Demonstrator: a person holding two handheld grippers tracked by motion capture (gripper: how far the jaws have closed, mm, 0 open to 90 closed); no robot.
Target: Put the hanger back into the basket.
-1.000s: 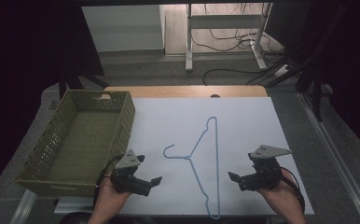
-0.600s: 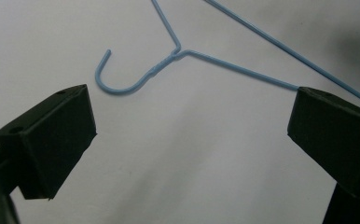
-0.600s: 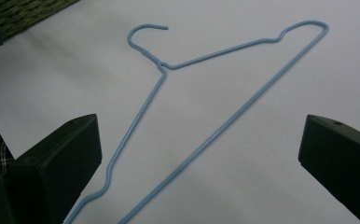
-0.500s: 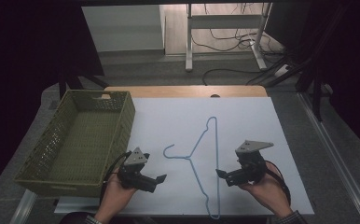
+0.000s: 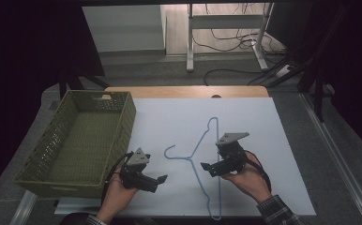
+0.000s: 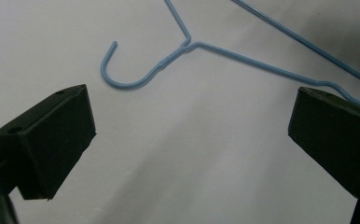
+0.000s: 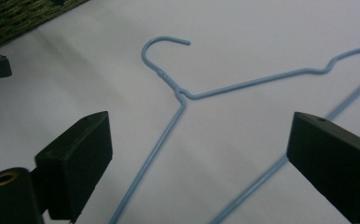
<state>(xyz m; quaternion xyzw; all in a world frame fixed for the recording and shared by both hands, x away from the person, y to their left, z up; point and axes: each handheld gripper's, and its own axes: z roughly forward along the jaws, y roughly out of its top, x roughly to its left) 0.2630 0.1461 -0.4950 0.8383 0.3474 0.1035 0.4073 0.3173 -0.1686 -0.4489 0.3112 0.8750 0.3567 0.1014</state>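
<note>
A lab or test room is suggested rather than a home. A white sheet [image 5: 273, 126] is laid over a wooden table [image 5: 188, 91] as a plain work surface. Beyond the far edge, a bare grey floor [image 5: 160, 70] is seen, with black cables [image 5: 230, 72] trailing across it and the white metal legs of a frame or desk [image 5: 191, 37] standing behind. The surroundings to the left and right are kept dark.

One blue wire hanger [image 5: 202, 161] lies on the table [image 5: 273, 140]. One green woven basket [image 5: 76, 140] sits there too.
</note>
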